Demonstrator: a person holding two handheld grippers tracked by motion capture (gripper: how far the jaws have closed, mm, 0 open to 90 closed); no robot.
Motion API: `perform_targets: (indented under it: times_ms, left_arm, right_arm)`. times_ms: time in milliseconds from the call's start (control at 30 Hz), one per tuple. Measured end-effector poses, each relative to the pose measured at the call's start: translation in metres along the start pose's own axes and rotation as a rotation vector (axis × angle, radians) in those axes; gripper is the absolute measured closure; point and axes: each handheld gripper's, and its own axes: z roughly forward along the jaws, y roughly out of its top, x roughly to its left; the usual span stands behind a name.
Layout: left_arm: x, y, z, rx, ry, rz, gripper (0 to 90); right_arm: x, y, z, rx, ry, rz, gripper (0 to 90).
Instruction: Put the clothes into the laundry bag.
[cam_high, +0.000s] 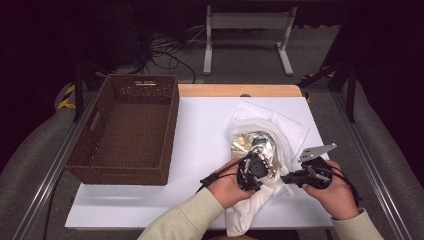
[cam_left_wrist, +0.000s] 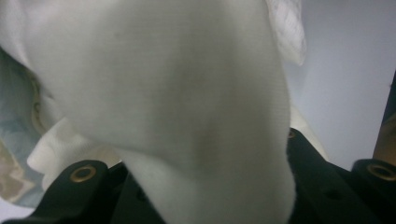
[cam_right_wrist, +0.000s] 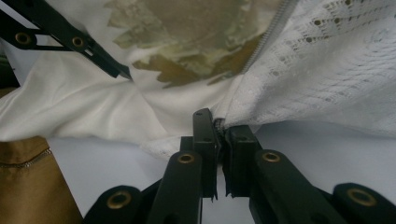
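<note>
Right hand-held gripper (cam_right_wrist: 217, 154) clenched on the zipper edge of the white mesh bag (cam_high: 280, 132), likely pinning it to the table (cam_high: 200, 135) so the mouth stays open; left hand-held gripper (cam_high: 252, 172) grasping the white garment (cam_left_wrist: 187, 116), bunched between its jaws, just beside the bag opening; wicker basket (cam_high: 127, 130) well apart at left.

basket (cam_high: 125, 131) left on table (cam_high: 200, 150), garment (cam_high: 267, 137) right
</note>
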Motion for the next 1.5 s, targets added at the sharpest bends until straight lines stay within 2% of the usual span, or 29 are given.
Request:
perform_targets:
  times_ms: [33,100,167,200,300,333,367,500,633,700,767,867,933,1100,1167,1333,1500]
  left_arm:
    - [0.002,0.002,0.001,0.007,-0.004,-0.001,73.2]
    - [0.007,0.004,0.005,-0.005,-0.019,-0.034,73.2]
    - [0.013,0.005,0.009,-0.017,-0.011,-0.059,73.2]
    - [0.013,0.005,0.009,-0.017,-0.011,-0.059,73.2]
    - [0.024,0.005,0.013,-0.04,-0.016,-0.123,73.2]
    - [0.024,0.005,0.013,-0.04,-0.016,-0.123,73.2]
    - [0.028,0.005,0.013,-0.05,-0.02,-0.155,73.2]
    - [0.038,0.003,0.013,-0.064,-0.001,-0.216,73.2]
    - [0.045,0.001,0.015,-0.077,0.01,-0.252,73.1]
    - [0.045,0.0,0.015,-0.081,0.005,-0.261,73.1]
    - [0.044,-0.001,0.015,-0.073,0.006,-0.239,73.1]
    - [0.042,-0.001,0.015,-0.075,0.0,-0.238,73.0]
    - [0.041,-0.001,0.016,-0.076,-0.008,-0.234,73.0]
    - [0.04,-0.002,0.019,-0.081,-0.024,-0.236,73.0]
    - [0.04,-0.002,0.019,-0.077,-0.026,-0.235,73.0]
    - [0.039,-0.001,0.02,-0.077,-0.028,-0.227,73.0]
    - [0.037,-0.001,0.021,-0.081,-0.033,-0.225,72.9]
  right_arm:
    - [0.0,0.0,-0.001,0.004,-0.006,-0.001,85.2]
    - [0.0,-0.001,-0.002,0.01,-0.012,-0.004,85.3]
    - [0.001,-0.001,-0.003,0.021,-0.015,-0.008,85.5]
    - [0.001,-0.001,-0.003,0.021,-0.015,-0.008,85.5]
    - [0.001,-0.003,-0.002,0.038,-0.011,-0.017,85.7]
    - [0.001,-0.003,-0.002,0.038,-0.011,-0.017,85.7]
    - [0.001,-0.004,-0.002,0.039,-0.008,-0.016,85.8]
    - [0.0,-0.008,-0.005,0.051,0.005,-0.016,85.9]
    - [-0.001,-0.012,-0.006,0.063,0.012,-0.013,86.0]
    - [-0.003,-0.015,-0.007,0.071,0.014,-0.006,85.9]
    - [-0.007,-0.017,-0.009,0.079,0.01,0.006,85.6]
    - [-0.011,-0.021,-0.013,0.066,0.004,0.03,83.0]
    - [-0.013,-0.021,-0.018,0.046,-0.005,0.045,77.1]
    - [-0.01,-0.014,-0.04,-0.033,-0.076,0.057,72.4]
    - [-0.009,-0.01,-0.048,-0.079,-0.114,0.052,72.0]
    - [-0.012,0.01,-0.051,-0.138,-0.153,0.028,73.3]
    - [-0.013,0.037,-0.036,-0.121,-0.164,-0.015,73.2]
